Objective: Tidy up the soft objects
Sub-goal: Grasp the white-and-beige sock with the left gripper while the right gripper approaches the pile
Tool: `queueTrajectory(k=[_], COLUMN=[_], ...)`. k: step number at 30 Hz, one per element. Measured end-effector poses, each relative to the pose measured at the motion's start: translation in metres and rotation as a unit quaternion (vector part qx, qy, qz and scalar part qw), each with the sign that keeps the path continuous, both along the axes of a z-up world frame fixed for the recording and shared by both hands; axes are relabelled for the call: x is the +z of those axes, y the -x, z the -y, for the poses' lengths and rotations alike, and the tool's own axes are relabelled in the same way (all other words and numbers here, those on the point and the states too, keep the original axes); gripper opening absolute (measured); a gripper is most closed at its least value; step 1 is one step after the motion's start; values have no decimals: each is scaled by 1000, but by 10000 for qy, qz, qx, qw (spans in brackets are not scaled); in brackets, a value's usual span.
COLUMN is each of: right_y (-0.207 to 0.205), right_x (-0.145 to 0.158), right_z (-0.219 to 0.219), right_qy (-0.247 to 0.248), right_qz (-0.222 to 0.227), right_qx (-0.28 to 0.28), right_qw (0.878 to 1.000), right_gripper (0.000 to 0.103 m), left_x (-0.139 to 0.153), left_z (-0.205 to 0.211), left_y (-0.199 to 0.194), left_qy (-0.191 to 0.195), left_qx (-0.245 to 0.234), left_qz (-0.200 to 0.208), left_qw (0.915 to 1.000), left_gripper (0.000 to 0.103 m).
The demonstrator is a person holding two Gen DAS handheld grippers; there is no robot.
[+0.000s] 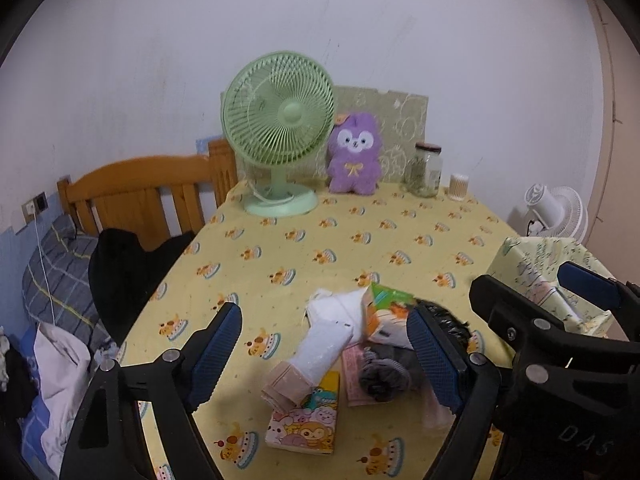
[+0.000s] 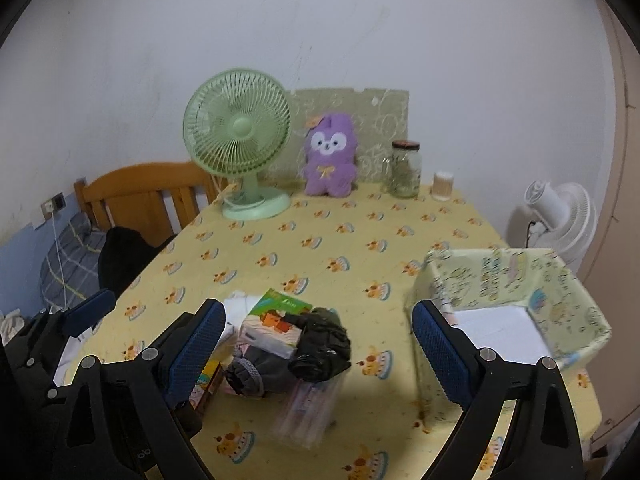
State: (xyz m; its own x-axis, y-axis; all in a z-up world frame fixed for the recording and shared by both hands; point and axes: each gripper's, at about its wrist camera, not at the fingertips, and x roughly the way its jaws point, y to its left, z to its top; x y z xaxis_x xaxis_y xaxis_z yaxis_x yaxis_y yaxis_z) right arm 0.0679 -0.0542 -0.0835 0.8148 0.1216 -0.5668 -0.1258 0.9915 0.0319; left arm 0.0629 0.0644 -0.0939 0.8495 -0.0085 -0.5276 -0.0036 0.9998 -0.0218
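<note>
A heap of small items lies on the yellow tablecloth near the front edge: a white and beige sock (image 1: 316, 354), a tissue pack (image 1: 386, 314) (image 2: 276, 326), a grey rolled sock (image 1: 380, 376) (image 2: 256, 372), a crumpled black bag (image 2: 324, 344), a cartoon booklet (image 1: 308, 426) and a clear packet (image 2: 308, 412). My left gripper (image 1: 324, 356) is open, its pads either side of the heap, above it. My right gripper (image 2: 316, 356) is open over the same heap. A patterned fabric box (image 2: 516, 280) (image 1: 536, 264) stands to the right with a white item inside.
At the table's back stand a green fan (image 1: 280, 136), a purple plush (image 1: 354, 154), a glass jar (image 1: 426, 170) and a small cotton-swab pot (image 1: 458, 187). A wooden bed frame (image 1: 144, 192) and dark clothing (image 1: 120, 276) lie left. A white fan (image 2: 556, 208) stands right.
</note>
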Motion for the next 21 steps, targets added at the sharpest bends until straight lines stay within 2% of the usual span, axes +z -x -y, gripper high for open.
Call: queueTrajectory(k=[4, 15, 17, 19, 21], right_y=[-14, -46, -50, -55, -59], right_x=[-11, -41, -46, -51, -55], right_z=[-7, -21, -23, -25, -26], right_qy=[18, 114, 145, 157, 162], right_qz=[-166, -592, -671, -761, -823], right_qx=[69, 164, 172, 185, 188], right_qw=[9998, 9980, 9975, 9968, 9963], right_gripper=[96, 95, 95, 95, 95], left_x=[-10, -39, -46, -53, -58], left_z=[-3, -12, -13, -14, -16], left_y=[-10, -39, -43, -47, -51], left_qy=[6, 19, 63, 151, 259], left_qx=[-47, -40, -88, -136, -213], left_qz=[-192, -688, -796, -920, -1065], left_qw=[9998, 9976, 9968, 9956, 9937], left_gripper=[77, 73, 66, 50, 41])
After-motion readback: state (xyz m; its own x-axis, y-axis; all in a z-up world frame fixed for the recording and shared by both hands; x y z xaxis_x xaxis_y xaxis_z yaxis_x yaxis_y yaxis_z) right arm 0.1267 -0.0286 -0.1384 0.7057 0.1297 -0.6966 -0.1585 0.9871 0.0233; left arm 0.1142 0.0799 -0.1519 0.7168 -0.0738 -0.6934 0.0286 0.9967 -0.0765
